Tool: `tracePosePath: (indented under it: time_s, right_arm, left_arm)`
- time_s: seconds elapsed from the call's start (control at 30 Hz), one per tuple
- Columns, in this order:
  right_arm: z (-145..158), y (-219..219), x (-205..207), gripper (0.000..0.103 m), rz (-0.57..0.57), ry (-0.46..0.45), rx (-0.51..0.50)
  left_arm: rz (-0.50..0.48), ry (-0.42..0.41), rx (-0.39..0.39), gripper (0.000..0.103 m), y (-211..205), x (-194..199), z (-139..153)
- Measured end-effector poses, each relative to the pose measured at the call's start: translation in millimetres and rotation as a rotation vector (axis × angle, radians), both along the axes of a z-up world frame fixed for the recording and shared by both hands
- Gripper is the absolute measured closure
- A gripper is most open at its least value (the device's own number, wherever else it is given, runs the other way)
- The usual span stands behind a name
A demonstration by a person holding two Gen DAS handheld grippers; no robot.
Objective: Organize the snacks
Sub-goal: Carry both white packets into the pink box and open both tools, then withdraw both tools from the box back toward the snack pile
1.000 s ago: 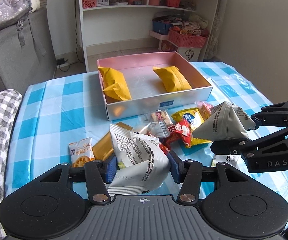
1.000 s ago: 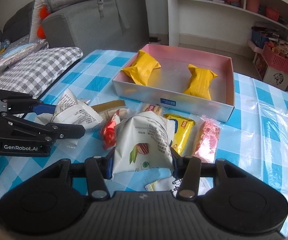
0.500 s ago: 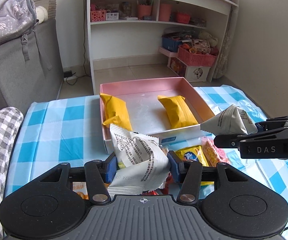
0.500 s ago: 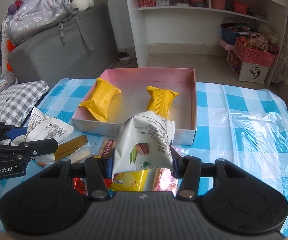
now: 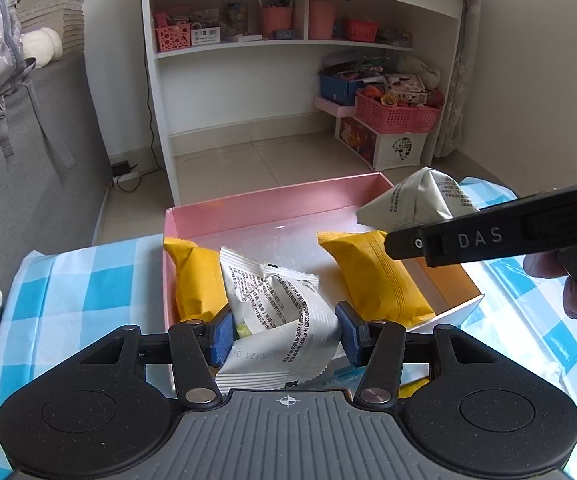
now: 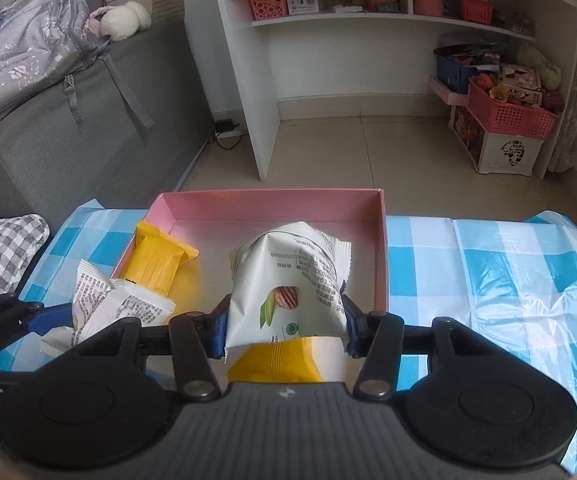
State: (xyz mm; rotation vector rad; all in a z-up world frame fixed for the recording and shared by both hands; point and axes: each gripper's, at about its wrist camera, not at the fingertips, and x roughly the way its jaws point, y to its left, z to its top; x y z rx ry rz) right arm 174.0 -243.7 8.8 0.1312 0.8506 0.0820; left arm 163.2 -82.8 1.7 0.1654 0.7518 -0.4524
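Blue-checked tablecloth (image 5: 68,292) with white shelving (image 5: 288,44) behind. Left wrist view: left gripper (image 5: 284,332) clamped on a white printed snack packet (image 5: 276,312), held above the near edge of the pink box (image 5: 272,204). Two yellow packets (image 5: 372,280) lie in the box just ahead, one either side.

Right wrist view: right gripper (image 6: 286,330) clamped on a second white packet (image 6: 288,284), held over the box interior; one yellow packet directly beneath its jaws, the other ahead-left.
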Motion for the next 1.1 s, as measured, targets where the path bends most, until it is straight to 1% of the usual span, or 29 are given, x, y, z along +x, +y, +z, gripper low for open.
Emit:
tracePosePath:
  time_s: [0.17, 0.4, 0.5, 0.53, 0.57, 0.6, 0.67, 0.8, 0.87, 1.1]
  right_arm:
    - [-11, -4, 27, 0.055, -0.018, 0.010, -0.011]
    - [-23, -10, 47, 0.054, -0.051, 0.026, -0.028]
    - [-25, -9, 51, 0.051, -0.052, 0.029, -0.028]
    - [-25, -8, 51, 0.047, -0.049, 0.030, -0.032]
    - [-25, -6, 52, 0.041, -0.050, 0.028, -0.039]
    - [-24, -6, 50, 0.041, -0.054, 0.021, -0.045]
    - [-23, -6, 51, 0.037, -0.060, 0.020, -0.048]
    - [-18, -8, 50, 0.030, -0.075, 0.017, -0.048]
    - [-15, -9, 49, 0.026, -0.078, 0.012, -0.055]
    - [-1, -3, 40, 0.021, -0.066, -0.002, -0.100]
  left_arm:
    - [-0.020, 0.008, 0.002, 0.053, -12, 19, -13]
    - [-0.038, 0.008, 0.026, 0.052, -20, 34, -28]
    - [-0.048, 0.002, 0.023, 0.050, -22, 36, -31]
    - [-0.053, -0.003, 0.019, 0.049, -22, 37, -32]
    - [-0.052, -0.003, 0.022, 0.042, -22, 37, -33]
    - [-0.053, -0.010, 0.025, 0.034, -22, 37, -33]
    - [-0.059, -0.015, 0.030, 0.028, -24, 36, -33]
    - [-0.062, -0.008, 0.042, 0.020, -27, 34, -32]
    - [-0.063, -0.011, 0.048, 0.019, -27, 32, -30]
    - [-0.059, -0.011, 0.046, 0.017, -24, 21, -18]
